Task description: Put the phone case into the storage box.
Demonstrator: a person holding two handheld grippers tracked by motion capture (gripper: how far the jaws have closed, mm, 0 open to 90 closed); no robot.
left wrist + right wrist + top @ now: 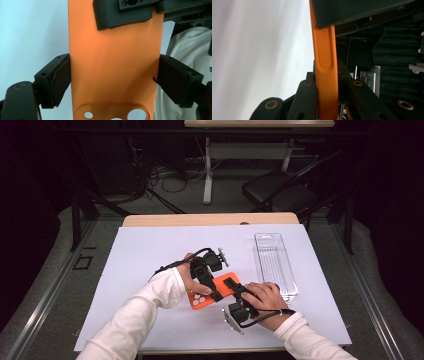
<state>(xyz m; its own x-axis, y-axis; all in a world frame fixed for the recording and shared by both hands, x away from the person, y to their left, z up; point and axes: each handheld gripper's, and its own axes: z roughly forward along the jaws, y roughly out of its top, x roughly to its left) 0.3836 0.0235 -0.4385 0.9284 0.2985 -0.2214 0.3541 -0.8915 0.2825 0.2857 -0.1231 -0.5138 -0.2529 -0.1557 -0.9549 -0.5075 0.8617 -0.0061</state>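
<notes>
I hold the orange phone case (212, 291) just above the counter (150, 250), my left hand-held gripper (212, 287) clamping its long sides and my right hand-held gripper (235, 287) pinching one thin edge, and it seems light, bendy, a little slippery.
</notes>
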